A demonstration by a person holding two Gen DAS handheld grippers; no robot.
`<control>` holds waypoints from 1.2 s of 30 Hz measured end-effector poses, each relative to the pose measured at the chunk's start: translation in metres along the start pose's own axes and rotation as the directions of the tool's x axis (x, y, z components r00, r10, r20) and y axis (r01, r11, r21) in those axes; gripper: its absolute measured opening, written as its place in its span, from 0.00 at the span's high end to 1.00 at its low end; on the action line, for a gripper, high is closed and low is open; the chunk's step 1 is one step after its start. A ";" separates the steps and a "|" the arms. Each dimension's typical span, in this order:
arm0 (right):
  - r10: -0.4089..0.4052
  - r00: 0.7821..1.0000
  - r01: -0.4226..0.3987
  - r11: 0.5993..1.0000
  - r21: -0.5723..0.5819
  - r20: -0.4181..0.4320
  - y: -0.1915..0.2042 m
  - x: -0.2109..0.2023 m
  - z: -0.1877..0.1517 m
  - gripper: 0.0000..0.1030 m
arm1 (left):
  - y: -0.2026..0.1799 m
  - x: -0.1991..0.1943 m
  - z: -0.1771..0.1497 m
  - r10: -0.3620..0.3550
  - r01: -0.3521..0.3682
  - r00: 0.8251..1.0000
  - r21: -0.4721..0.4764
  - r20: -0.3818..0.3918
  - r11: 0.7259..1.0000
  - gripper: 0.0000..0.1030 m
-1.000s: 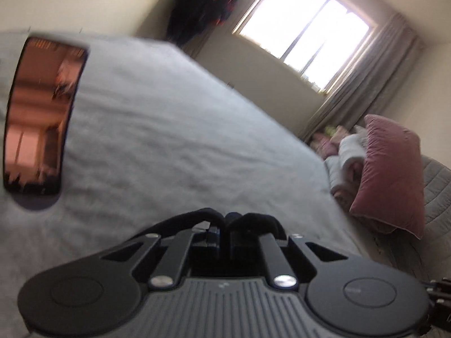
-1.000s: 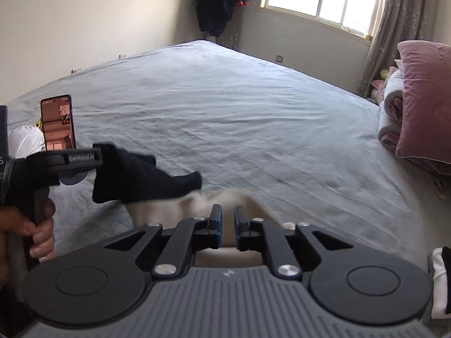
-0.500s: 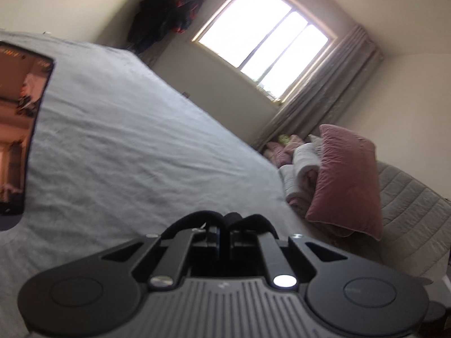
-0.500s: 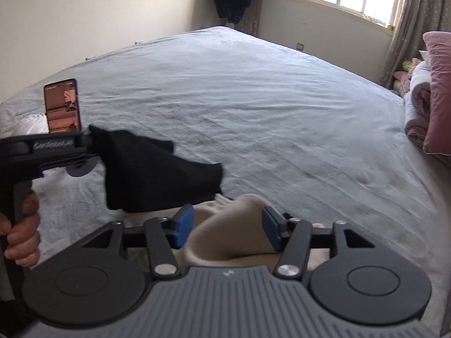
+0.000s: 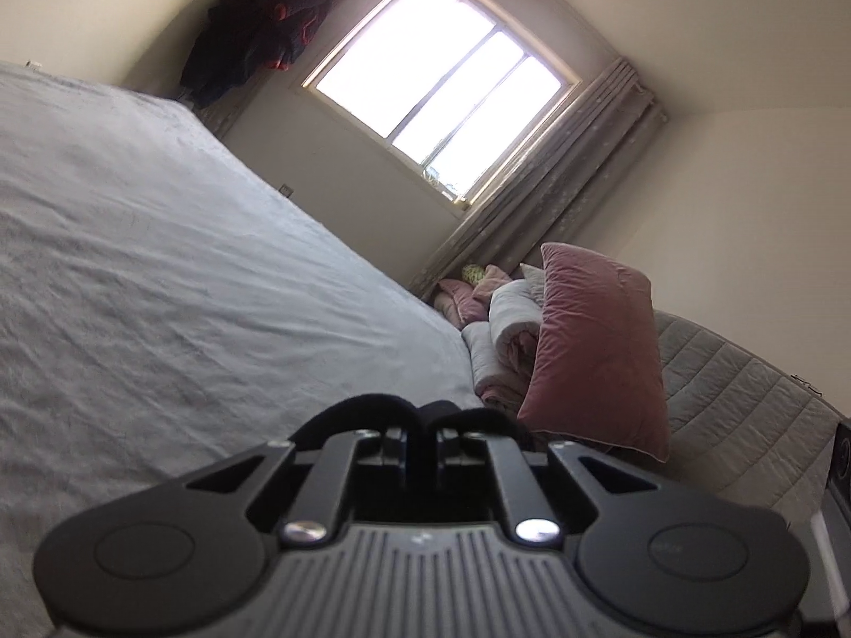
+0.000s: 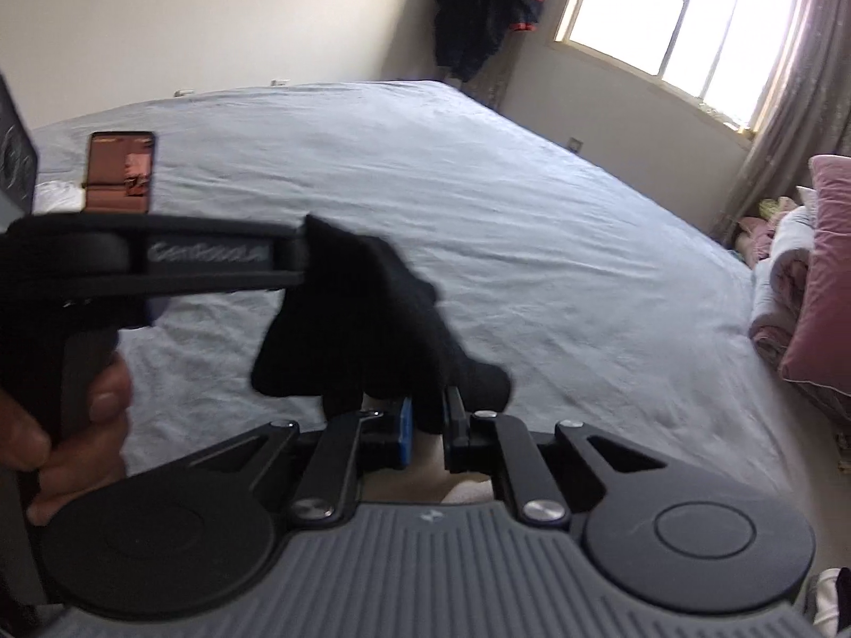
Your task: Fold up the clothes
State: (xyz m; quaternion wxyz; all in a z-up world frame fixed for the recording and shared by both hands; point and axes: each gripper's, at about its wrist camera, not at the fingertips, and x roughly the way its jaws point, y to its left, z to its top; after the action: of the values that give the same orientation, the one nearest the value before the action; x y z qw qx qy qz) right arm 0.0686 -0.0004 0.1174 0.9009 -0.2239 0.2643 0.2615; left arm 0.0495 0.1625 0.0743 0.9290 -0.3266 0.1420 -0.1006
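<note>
Holding a small black knit garment (image 6: pixel 383 319) in the air above the grey bedspread (image 6: pixel 478 202), I have both tongs on it: my left gripper (image 5: pixel 423 438) has just eased its jaws a little, black cloth between them, and my right gripper (image 6: pixel 425 422) has just clenched on the lower edge. No fold shows yet (a beige garment (image 6: pixel 468 492) lies under my right tongs, unfolded as far as I can see), so nearly all remains.

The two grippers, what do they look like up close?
Both are matte black. The right gripper has two round discs, silver pivot screws, a ribbed grey housing and a blue pad on one finger. The left gripper matches; seen from the side in the right wrist view, it carries blurred pale lettering.
</note>
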 end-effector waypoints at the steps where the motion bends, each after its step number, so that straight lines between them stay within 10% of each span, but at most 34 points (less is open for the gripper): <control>1: -0.023 1.000 0.023 1.000 0.005 0.001 -0.007 0.001 0.000 0.91 | 0.001 0.002 -0.001 -0.012 0.012 1.000 -0.006 -0.016 1.000 0.75; 9: -0.167 0.986 0.164 0.976 0.145 0.006 -0.078 0.001 0.008 0.91 | 0.000 0.027 -0.020 0.011 -0.002 0.989 0.068 -0.147 0.998 0.44; 18: -0.246 0.969 0.226 0.916 0.330 0.020 -0.142 -0.014 -0.030 0.91 | -0.013 0.069 -0.066 0.137 -0.055 0.940 0.257 -0.313 0.965 0.42; 30: -0.294 0.955 0.230 0.650 0.724 -0.039 -0.197 -0.050 -0.188 0.91 | -0.045 0.064 -0.086 0.206 -0.051 0.930 0.449 -0.304 0.892 0.41; 36: -0.260 0.962 0.220 0.574 0.789 -0.080 -0.226 -0.058 -0.205 0.91 | -0.069 0.075 -0.091 0.219 -0.054 0.922 0.452 -0.321 0.890 0.39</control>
State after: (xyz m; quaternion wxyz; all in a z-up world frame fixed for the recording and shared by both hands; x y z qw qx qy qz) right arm 0.0862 -0.3044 0.0561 0.9390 0.1690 0.2994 -0.0016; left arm 0.0831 0.0361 0.0349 0.9405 -0.0757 0.3080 -0.1218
